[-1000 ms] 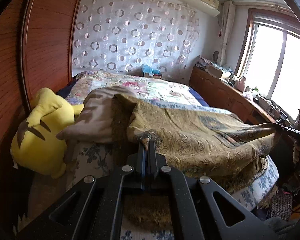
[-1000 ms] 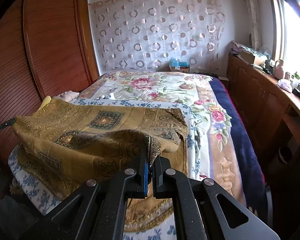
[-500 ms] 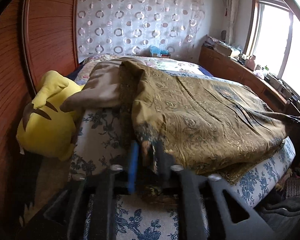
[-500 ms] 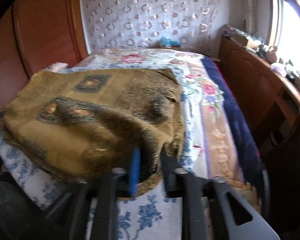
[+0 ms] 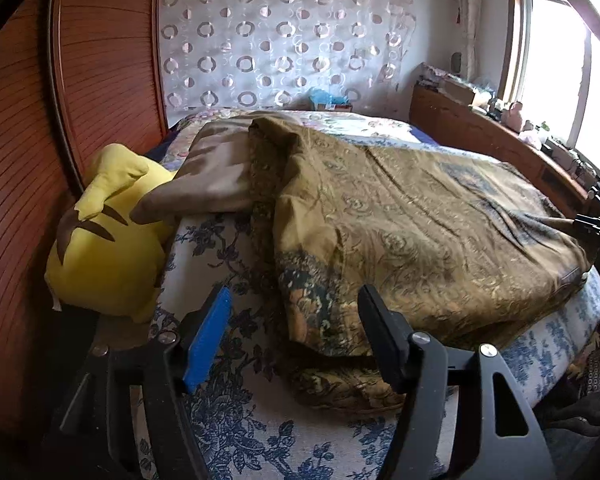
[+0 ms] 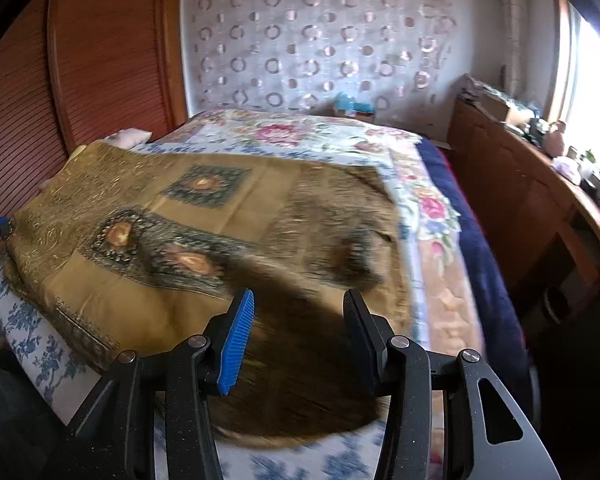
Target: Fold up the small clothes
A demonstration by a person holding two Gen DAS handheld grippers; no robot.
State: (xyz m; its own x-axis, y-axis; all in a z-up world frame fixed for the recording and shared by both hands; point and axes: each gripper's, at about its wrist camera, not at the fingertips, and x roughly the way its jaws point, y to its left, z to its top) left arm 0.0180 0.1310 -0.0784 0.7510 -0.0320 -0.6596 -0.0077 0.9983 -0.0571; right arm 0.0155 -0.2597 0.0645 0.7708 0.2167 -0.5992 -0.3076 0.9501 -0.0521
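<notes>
Left wrist view: my left gripper (image 5: 294, 320) hangs over the near edge of the bed (image 5: 236, 432), jaws opening, spread wide with a clear gap. The corner of the olive-gold patterned cloth (image 5: 420, 232) lies between them, but neither pad presses on it, so I hold nothing here. The cloth is spread across the bed's blue-floral cover, folded over itself, its far-left part bunched up against a beige pillow (image 5: 216, 172). A yellow plush toy (image 5: 104, 240) sits wedged between the bed and the wooden wardrobe (image 5: 40, 120). At the frame's right edge I see the tip of my right gripper (image 5: 598, 226) just beside the cloth's other near corner. Right wrist view: picture blurred near the fingers. My right gripper (image 6: 298, 328) has its jaws opening, about half spread, above the cloth (image 6: 148, 208); pads clear of the fabric as far as I can tell. The cloth lies flat on the bed (image 6: 440, 208), 2 medallion patches showing.
</notes>
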